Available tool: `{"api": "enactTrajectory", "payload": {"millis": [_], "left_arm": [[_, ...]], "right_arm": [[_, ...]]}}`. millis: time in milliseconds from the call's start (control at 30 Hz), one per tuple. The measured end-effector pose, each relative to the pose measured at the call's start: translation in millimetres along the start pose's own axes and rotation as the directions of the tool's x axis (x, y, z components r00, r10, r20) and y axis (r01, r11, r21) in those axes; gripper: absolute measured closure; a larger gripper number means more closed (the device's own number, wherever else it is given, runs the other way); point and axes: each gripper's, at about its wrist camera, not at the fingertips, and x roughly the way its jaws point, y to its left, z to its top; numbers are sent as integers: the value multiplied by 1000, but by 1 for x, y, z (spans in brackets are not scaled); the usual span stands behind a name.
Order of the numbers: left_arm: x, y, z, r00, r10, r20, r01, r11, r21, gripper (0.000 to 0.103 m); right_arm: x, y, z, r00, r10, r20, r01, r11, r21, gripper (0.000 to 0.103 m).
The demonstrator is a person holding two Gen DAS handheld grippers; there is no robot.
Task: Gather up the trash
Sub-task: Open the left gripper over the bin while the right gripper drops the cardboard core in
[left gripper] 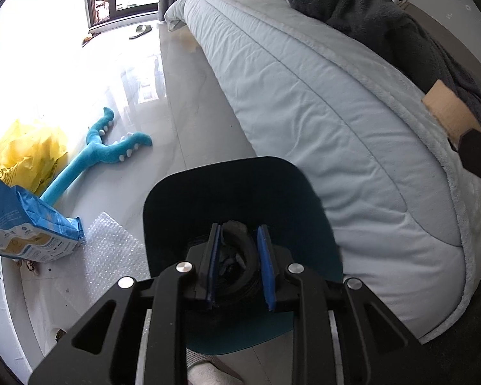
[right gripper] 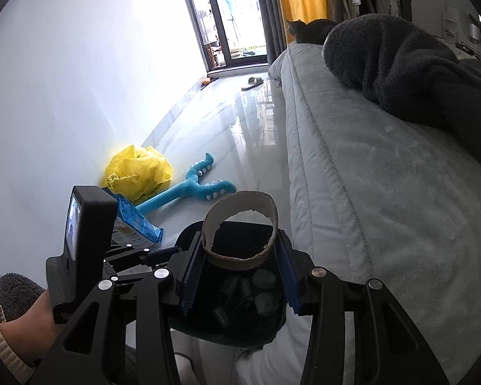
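A: Right claw (right gripper: 239,268) — closed on anything?

B: Clamped on a torn cardboard ring (right gripper: 240,229), blue pads (right gripper: 189,276) pressed to both sides. Held directly above a dark bin (right gripper: 189,234) holding crumpled grey scraps (right gripper: 263,301).

A: And the left claw (left gripper: 239,266)?

B: Partly closed at the bin's (left gripper: 176,199) rim over something dark; cannot tell whether actually gripped.

A: Beyond the bin?

B: On the floor (left gripper: 192,112), toward the wall: bubble wrap (left gripper: 112,250) just beside the bin, a blue packet (left gripper: 25,227) resting on its edge, a crumpled yellow plastic bag (left gripper: 25,150) behind, and a blue plush toy (left gripper: 93,157) lying between bag and bed.

A: Other side?

B: Pale quilted bed (right gripper: 352,176) close alongside, dark fleece blanket (right gripper: 394,61) heaped on top.
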Motion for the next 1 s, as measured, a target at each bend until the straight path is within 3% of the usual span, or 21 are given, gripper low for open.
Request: {"api": "enactTrajectory", "payload": {"millis": [267,433,567,867,1000], "left_arm": [[-12,23,-3,999,23,39,-22,999,-35,53],[-33,29,-2,989,58,133,-54,998,-28,43],[-53,31,-1,972,94,217,-94,996,-10,30],[-91,33,5,927,89,363,-97,995,3,13],[-111,33,9,896,111,430,-111,993,-24,7]], "right_arm": [[29,14,-1,998,4,-63,-5,1000,-20,58],[51,20,-6,992,-5,-124,3,1000,-21,58],[71,25,-12,984,3,-178,-5,1000,-9,58],[113,31,-31,948,-24,-317,22,1000,-9,58],[127,34,-40,929,-33,-368,25,999,-27,57]]}}
